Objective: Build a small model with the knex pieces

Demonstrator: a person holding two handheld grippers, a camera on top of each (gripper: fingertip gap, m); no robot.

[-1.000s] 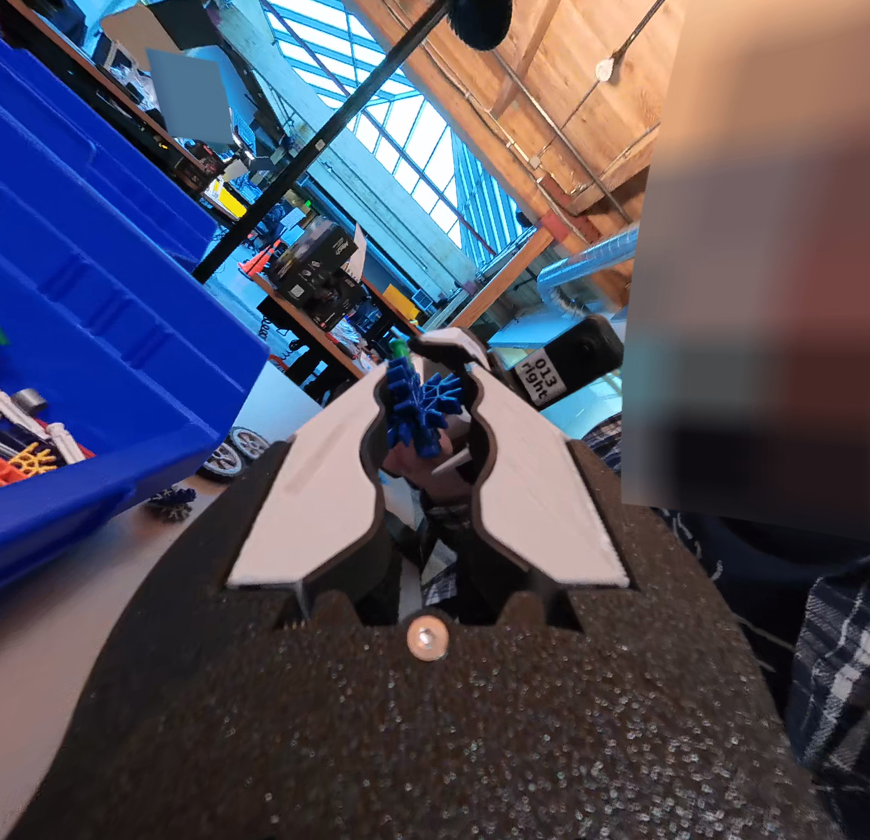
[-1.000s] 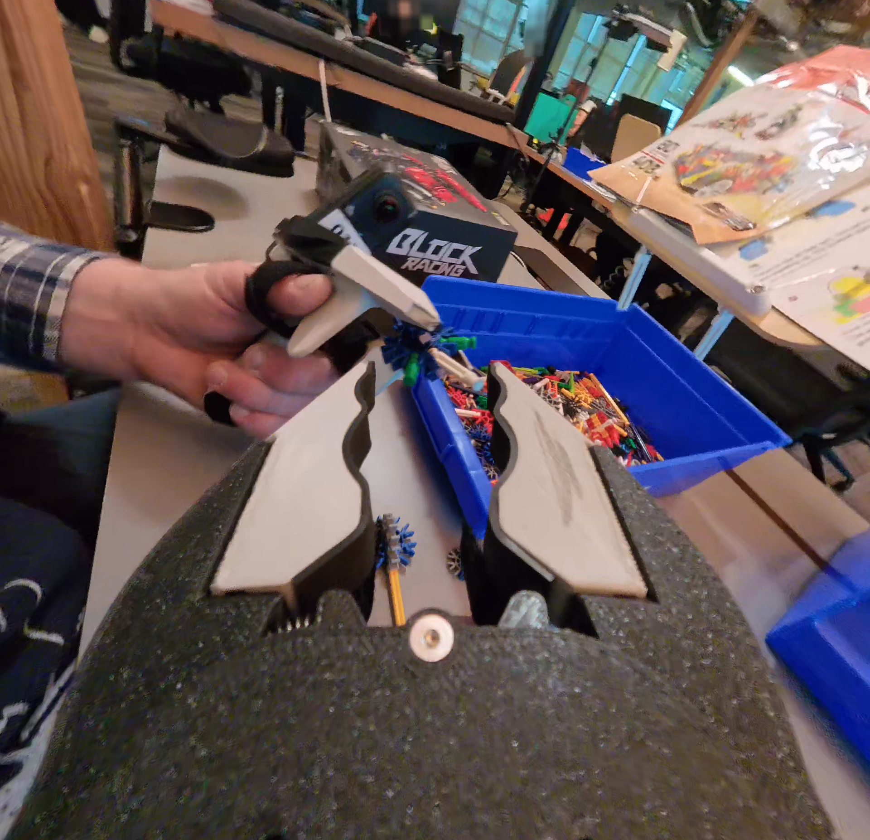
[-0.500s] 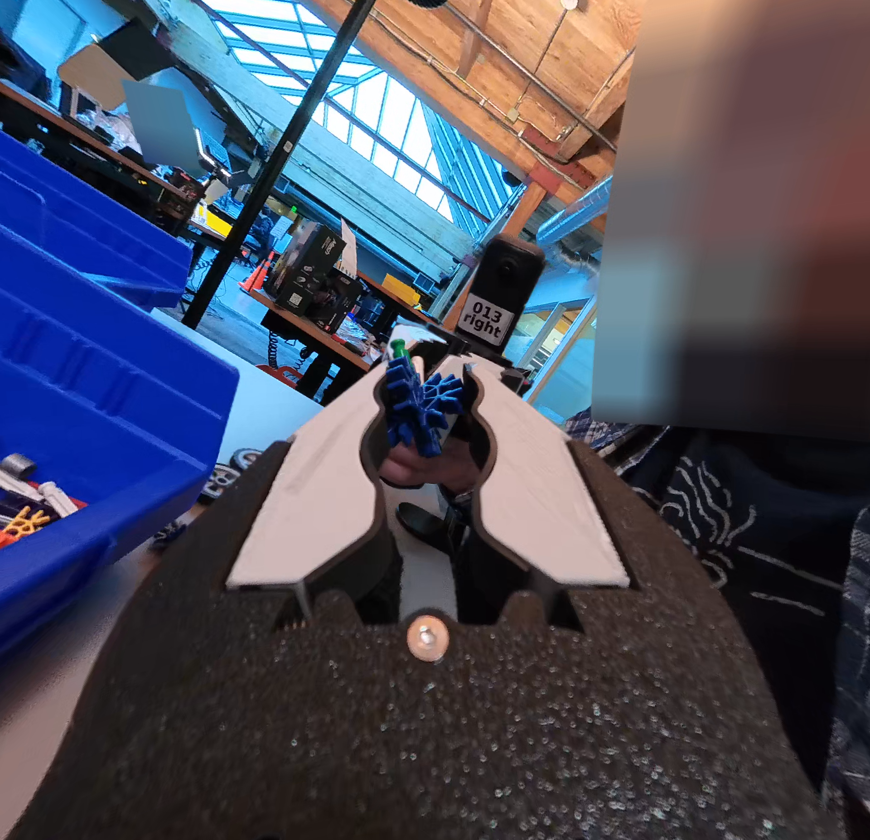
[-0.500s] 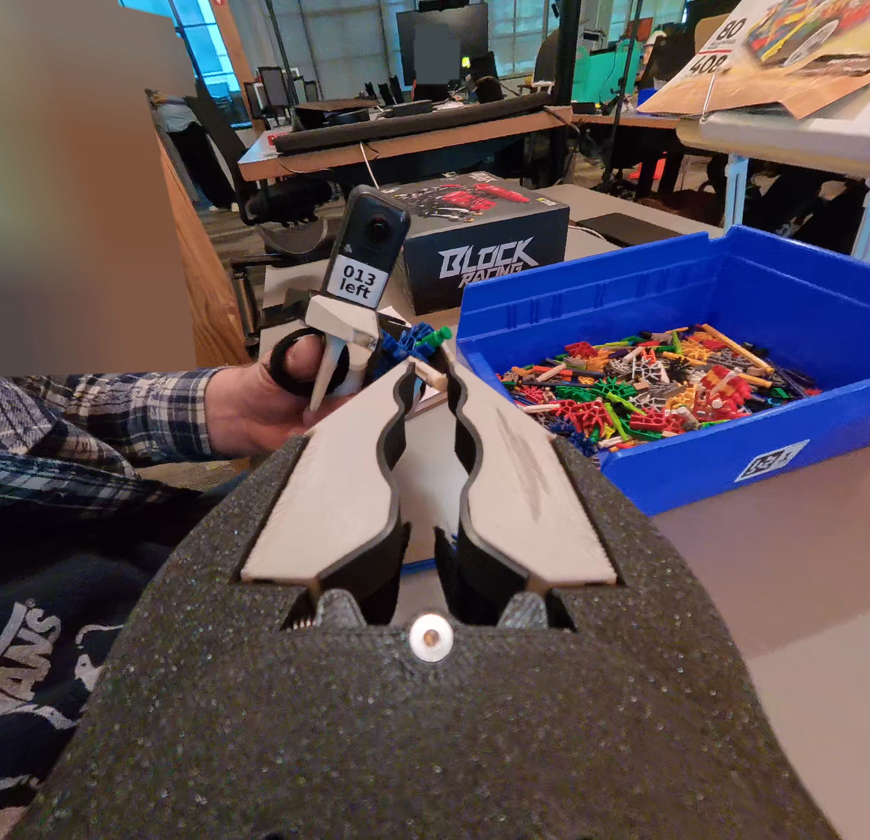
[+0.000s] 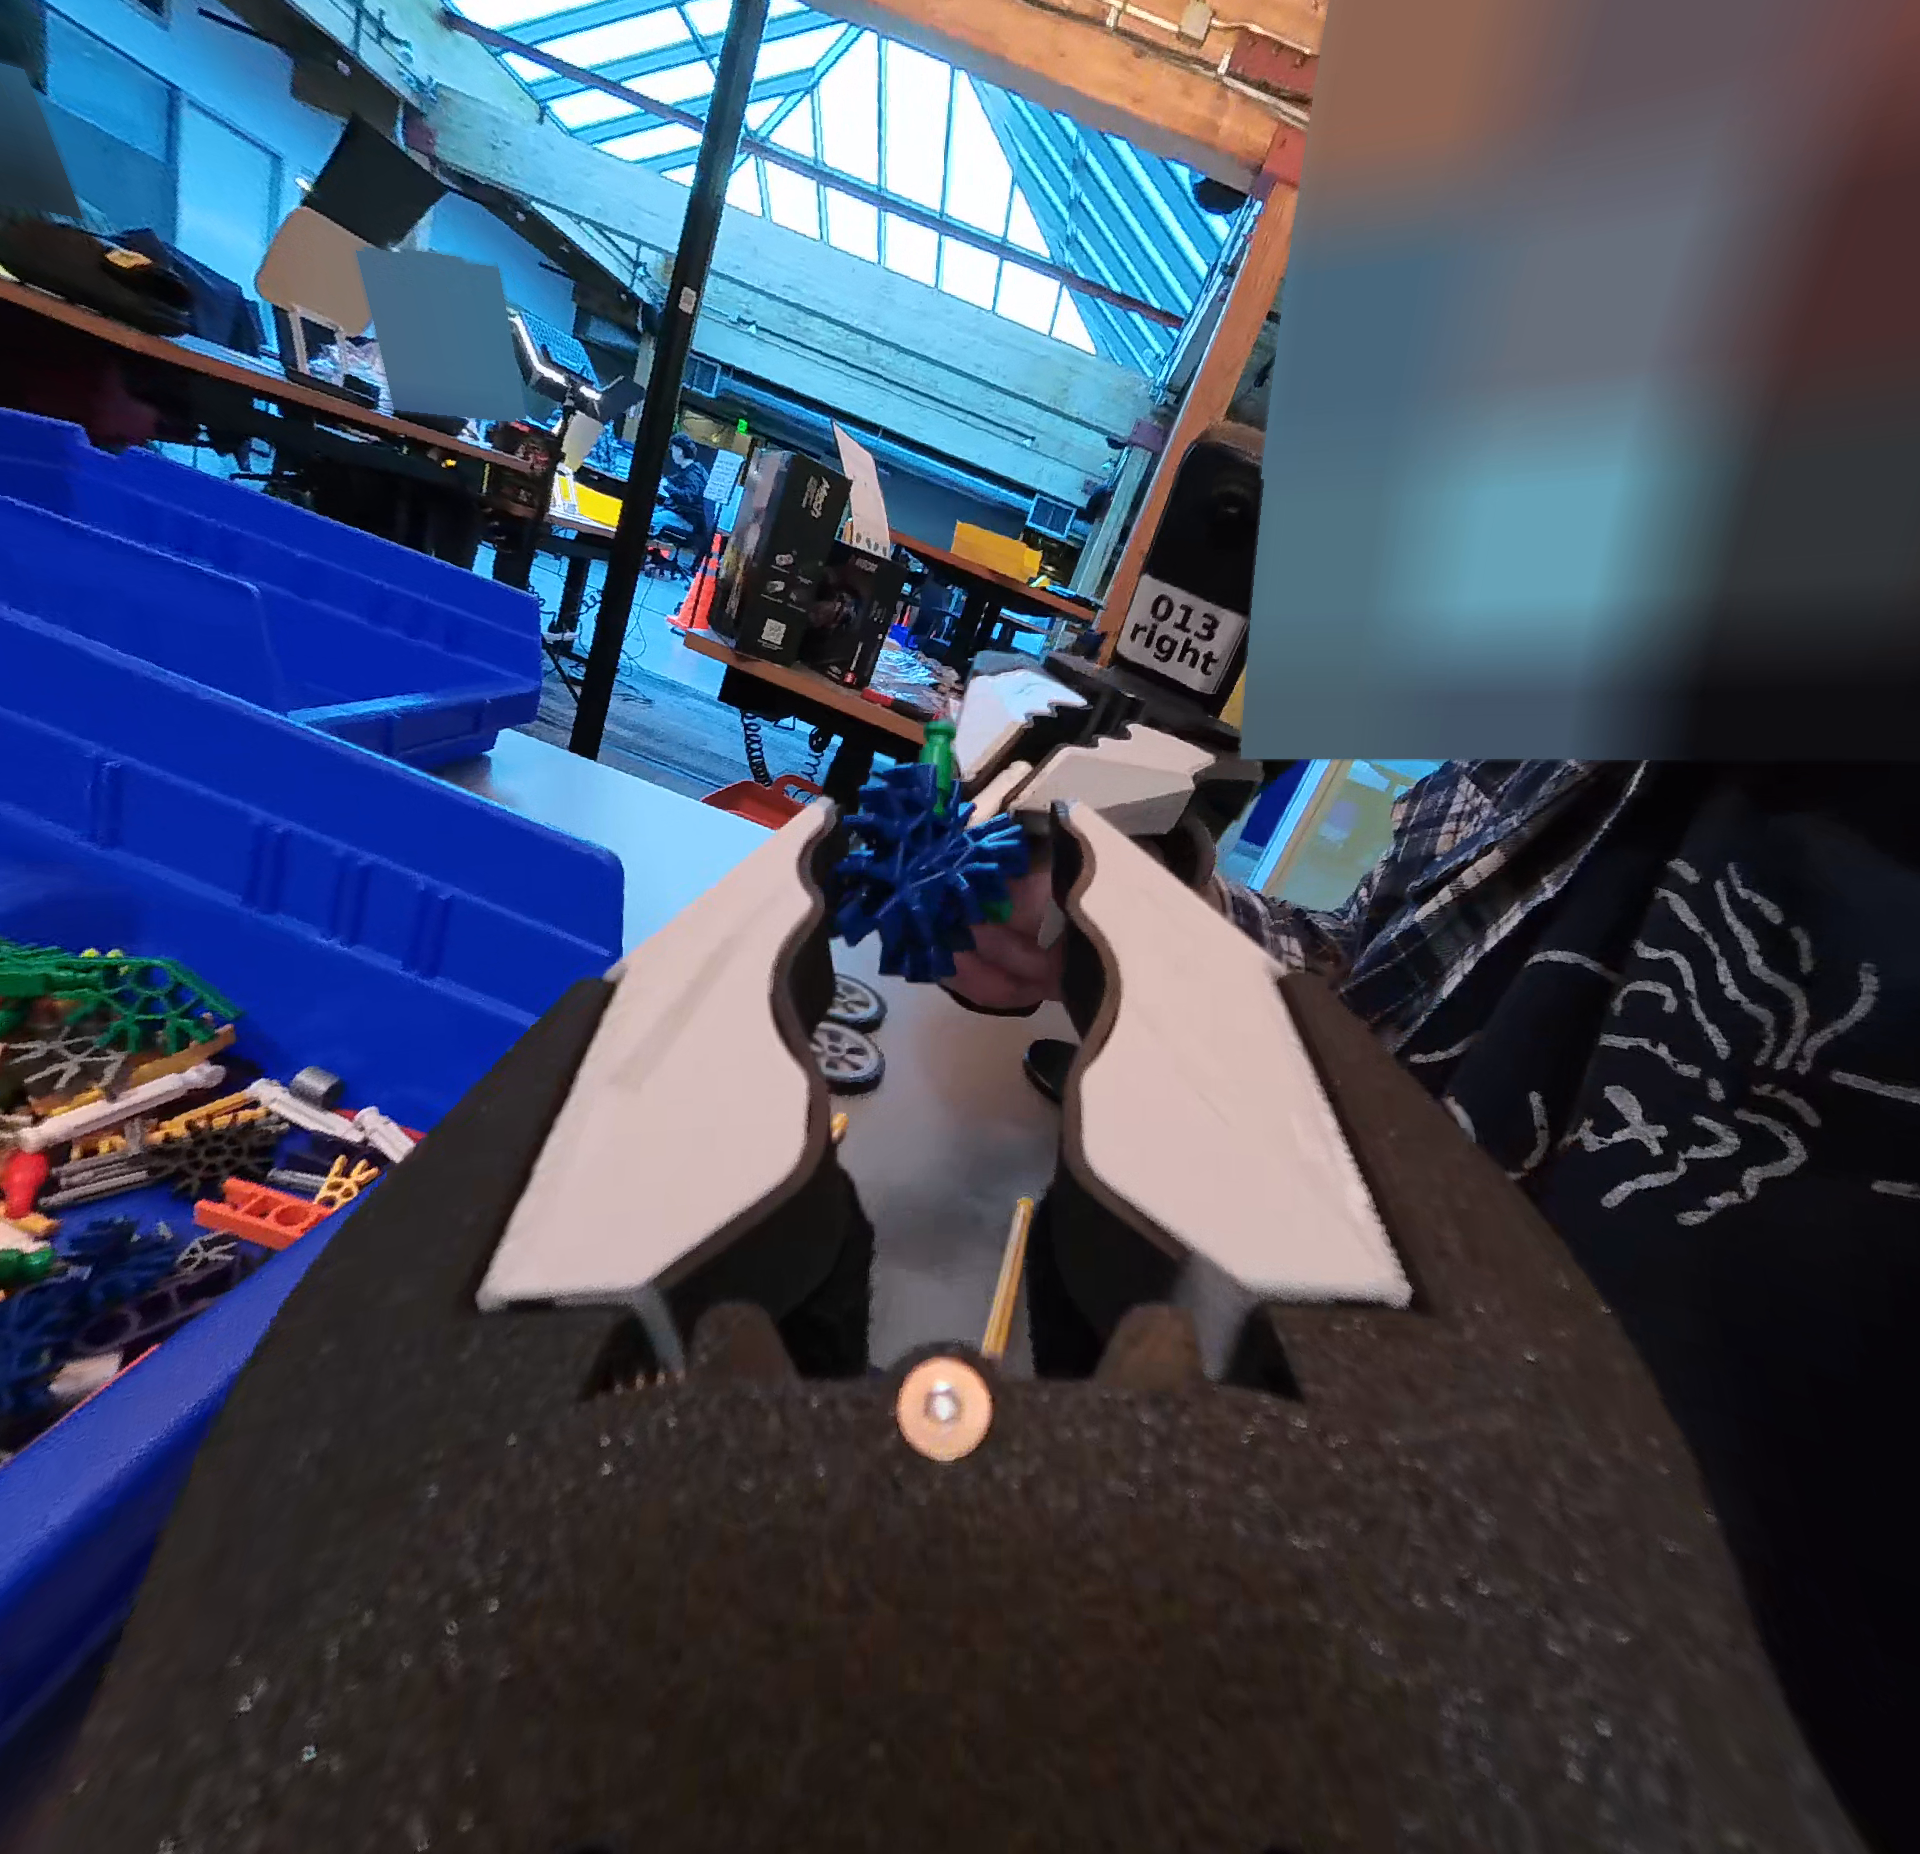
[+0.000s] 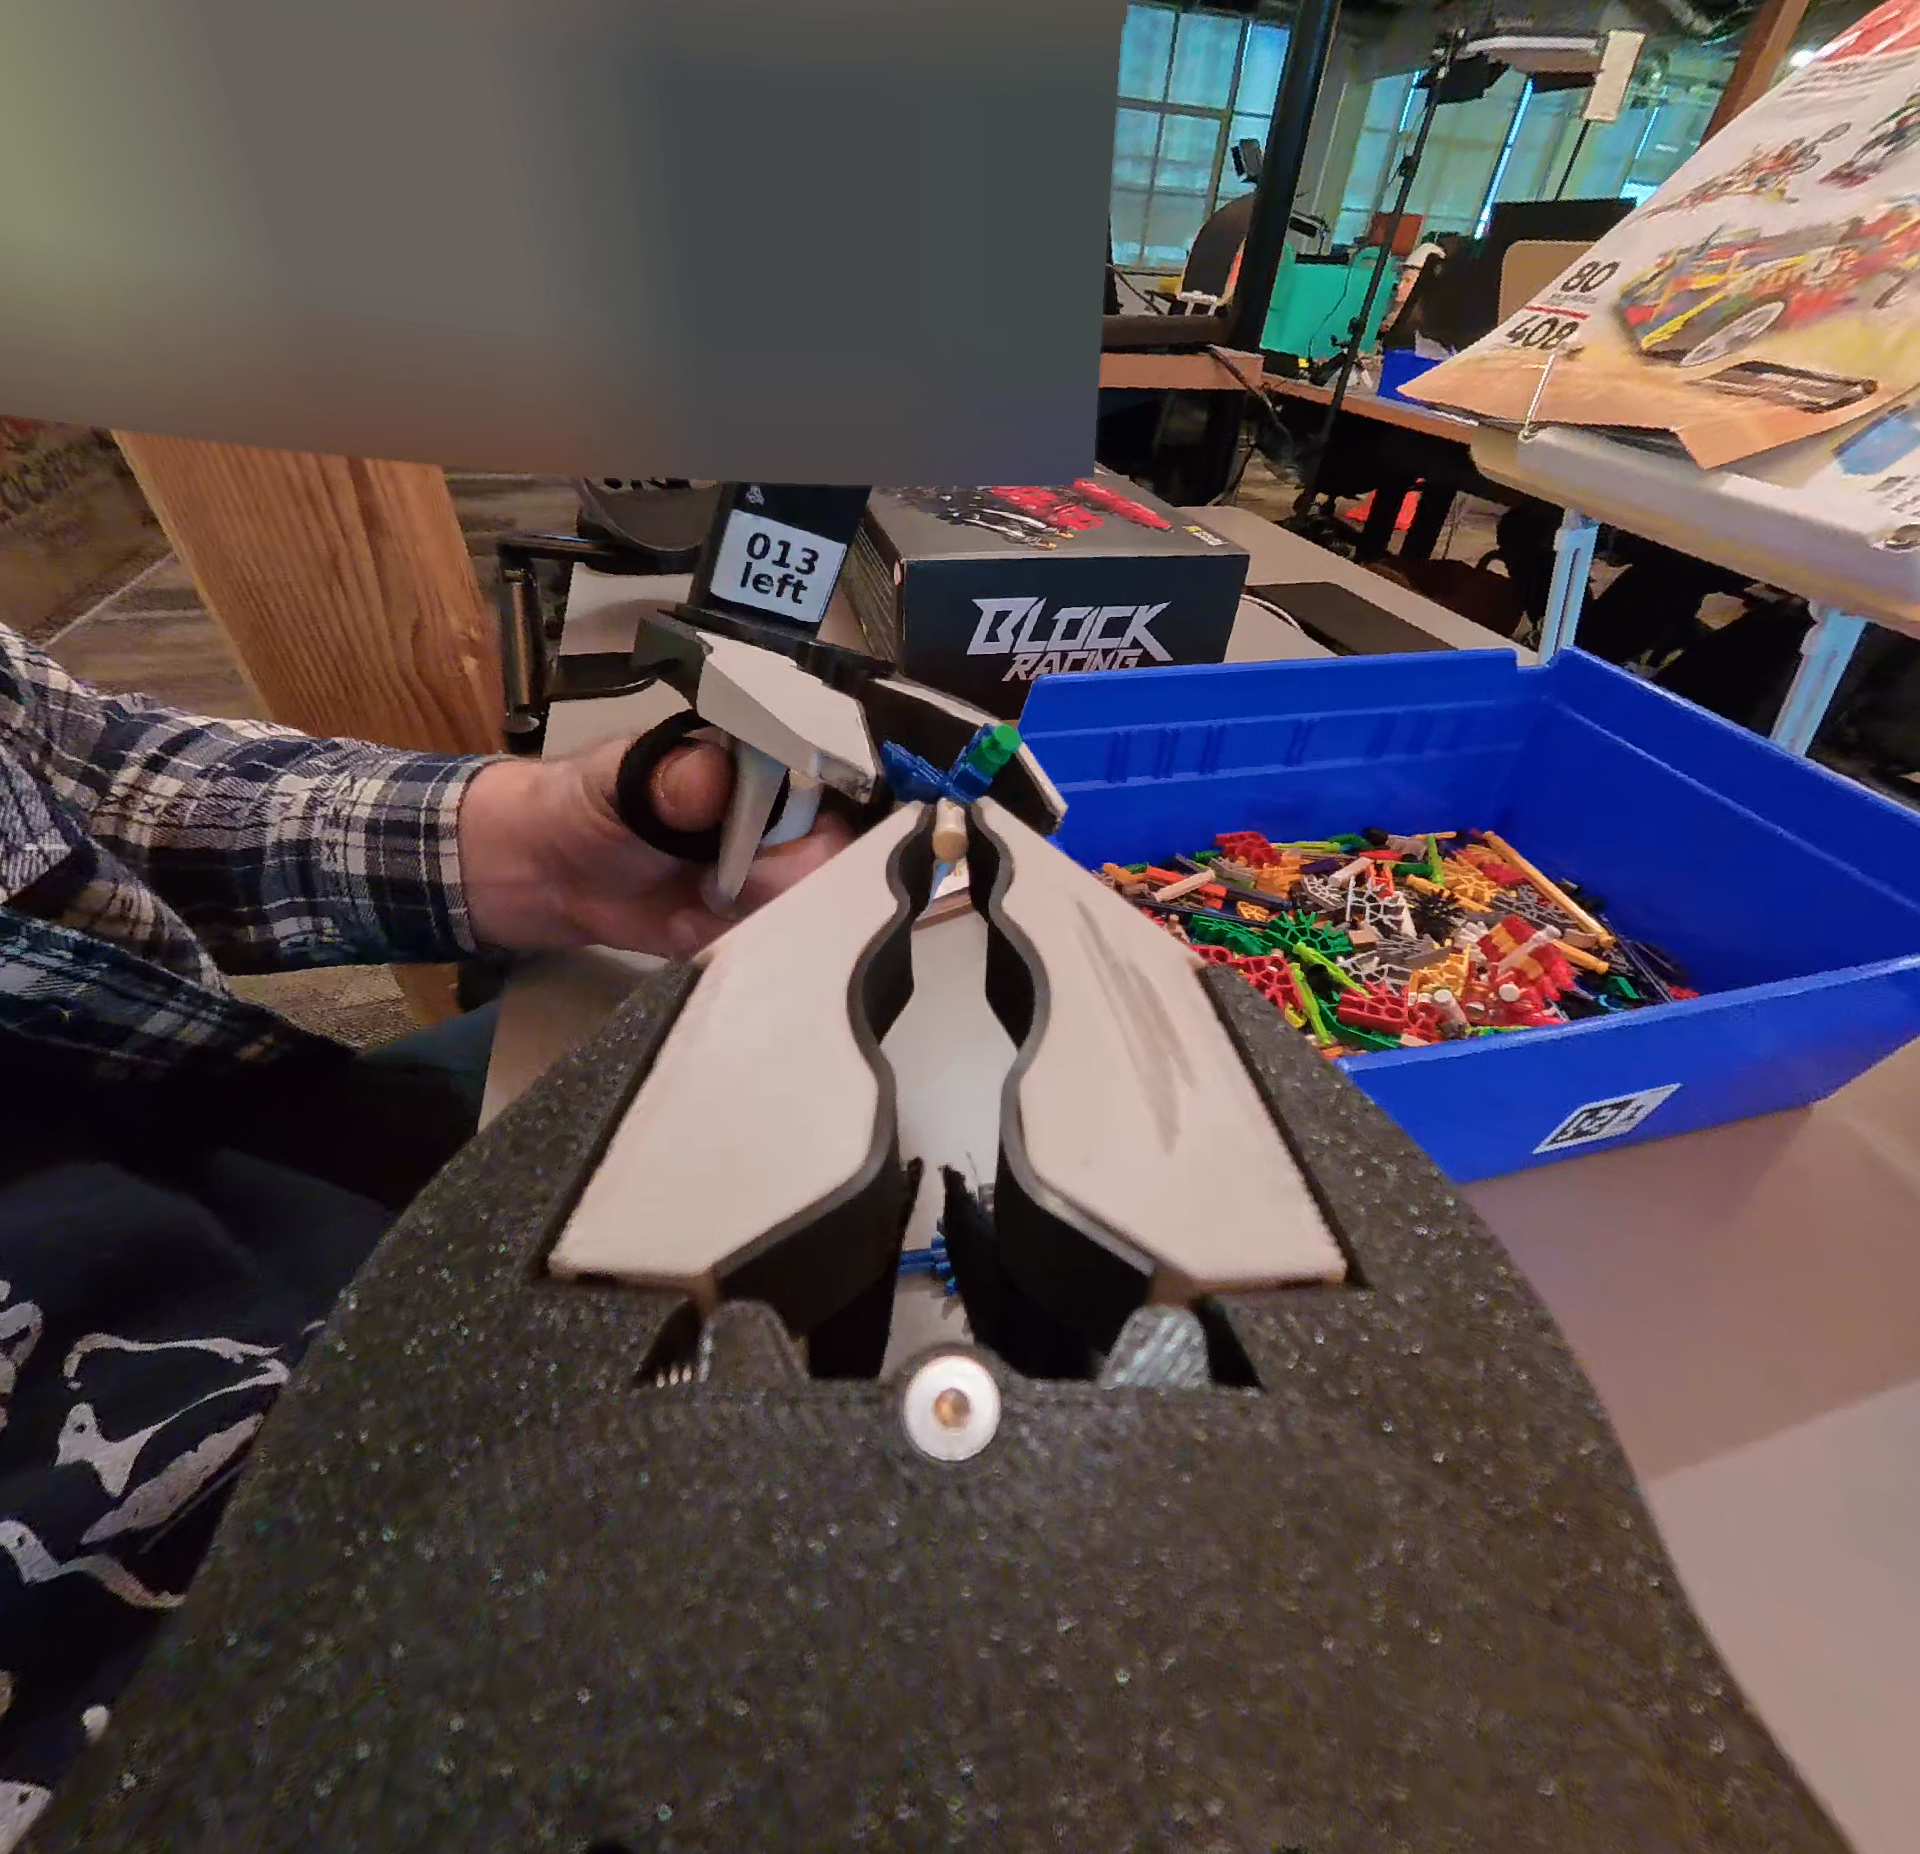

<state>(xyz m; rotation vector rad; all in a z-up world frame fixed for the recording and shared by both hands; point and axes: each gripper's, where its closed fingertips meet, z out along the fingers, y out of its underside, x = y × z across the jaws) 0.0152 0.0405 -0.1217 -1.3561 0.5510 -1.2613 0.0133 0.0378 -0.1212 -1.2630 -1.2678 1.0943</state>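
My left gripper (image 5: 940, 843) is shut on a blue snowflake-shaped connector (image 5: 920, 895) with a short green rod (image 5: 938, 755) stuck in it, held above the table. My right gripper (image 6: 948, 817) is nearly closed, shut on a small white rod (image 6: 948, 836) at its tips. That rod points at the blue connector (image 6: 914, 770) and green rod (image 6: 989, 750) right in front of it. The two grippers meet tip to tip; the right one shows in the left wrist view (image 5: 1081, 765), the left one in the right wrist view (image 6: 810, 734), held by a hand (image 6: 582, 859).
A blue bin (image 6: 1558, 1087) full of mixed colourful construction pieces stands right of the grippers; it shows at the left in the left wrist view (image 5: 343, 900). Two small wheels (image 5: 852, 1030) and a yellow rod (image 5: 1008, 1274) lie on the table. A dark printed box (image 6: 1060, 599) stands behind. Both grippers' tips are close together, under 4 cm apart.
My right gripper has gone from wide open to shut on the white rod and moved up to the blue connector. My left gripper has tilted down a little, still holding the connector.
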